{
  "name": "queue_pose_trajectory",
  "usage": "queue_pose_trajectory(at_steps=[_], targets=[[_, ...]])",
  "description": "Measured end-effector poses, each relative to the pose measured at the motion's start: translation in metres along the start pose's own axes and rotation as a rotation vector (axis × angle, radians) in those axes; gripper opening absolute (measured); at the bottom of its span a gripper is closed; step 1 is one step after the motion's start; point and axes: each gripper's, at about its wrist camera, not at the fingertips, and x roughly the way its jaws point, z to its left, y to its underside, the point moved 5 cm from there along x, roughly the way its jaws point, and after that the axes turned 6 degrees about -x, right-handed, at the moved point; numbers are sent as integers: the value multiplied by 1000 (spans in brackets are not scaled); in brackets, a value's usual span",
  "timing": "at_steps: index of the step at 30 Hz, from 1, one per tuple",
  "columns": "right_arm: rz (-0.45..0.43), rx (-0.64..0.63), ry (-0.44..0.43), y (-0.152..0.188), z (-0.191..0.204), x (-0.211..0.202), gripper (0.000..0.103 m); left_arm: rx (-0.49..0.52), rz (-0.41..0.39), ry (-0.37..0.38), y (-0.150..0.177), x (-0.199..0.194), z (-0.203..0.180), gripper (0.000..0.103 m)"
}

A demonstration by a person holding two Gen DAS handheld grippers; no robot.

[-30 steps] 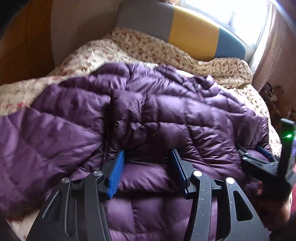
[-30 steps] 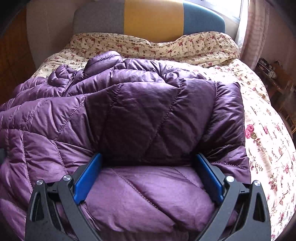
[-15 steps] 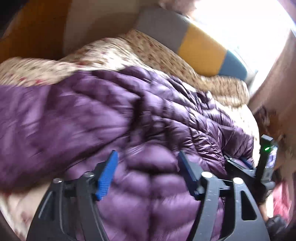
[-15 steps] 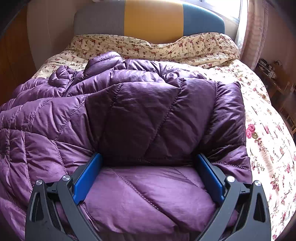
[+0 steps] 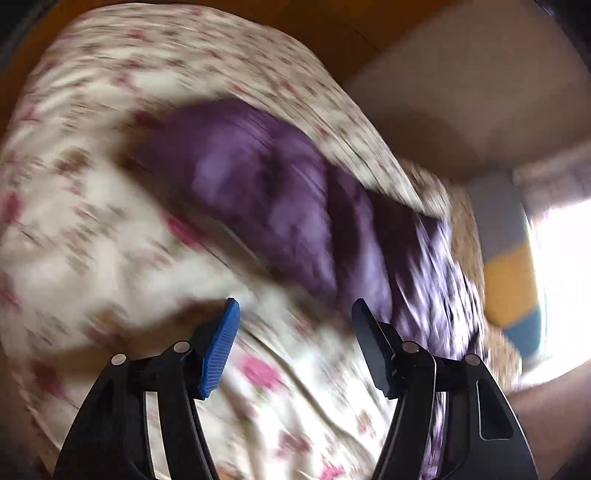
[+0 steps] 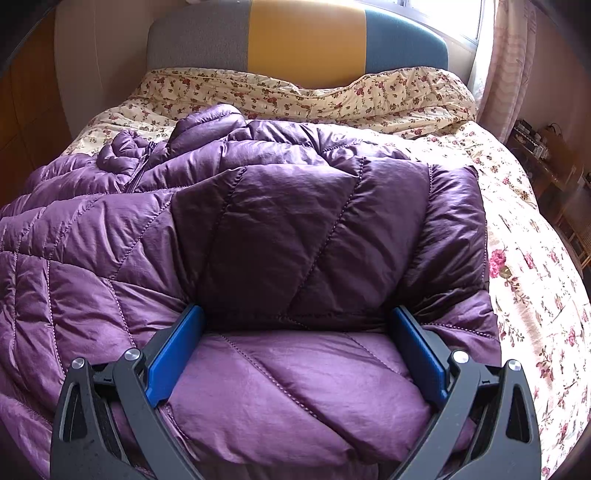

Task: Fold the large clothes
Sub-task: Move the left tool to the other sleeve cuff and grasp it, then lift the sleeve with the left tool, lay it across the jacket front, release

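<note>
The left tool hangs over the floral bedcover with its jaws apart and nothing between them; they have just been closing a little after opening wider. Its view is heavily smeared and tilted. Ahead of it and off to its right, a long blurred part of the purple down jacket lies on the cover, clear of both pads; the nearest purple edge passes just beside the right-hand finger, and I cannot tell whether it touches.

The right tool sits low on the jacket, which is spread across the bed and fills most of that view. Its jaws stand wide, with a puffy folded section of the jacket bulging between the blue pads and pressing against both. The collar and zip lie up and to the left. Floral cover shows to the right, the grey, yellow and blue headboard beyond.
</note>
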Motion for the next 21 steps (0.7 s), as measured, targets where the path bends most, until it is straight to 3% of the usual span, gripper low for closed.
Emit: queue_pose_trajectory(at_steps=[4, 6, 7, 8, 9, 11, 17, 21], targets=[[0, 1, -2, 0, -1, 0, 99, -164, -25, 12, -34, 4, 21, 63], [0, -1, 0, 0, 0, 0, 99, -173, -45, 4, -47, 7, 21, 62], [0, -1, 0, 0, 0, 0, 99, -170, -60, -10, -52, 9, 20, 56], [0, 0, -1, 1, 0, 0, 99, -166, -61, -18, -55, 12, 18, 37], [0, 0, 0, 0, 0, 0, 99, -152, -55, -17, -59, 17, 15, 20], [1, -2, 2, 0, 0, 0, 99, -127, -61, -26, -62, 19, 9, 12], [0, -1, 0, 0, 0, 0, 99, 99, -91, 26, -61, 12, -56, 11], [0, -1, -1, 1, 0, 0, 99, 211, -58, 98, -42, 23, -111, 11]])
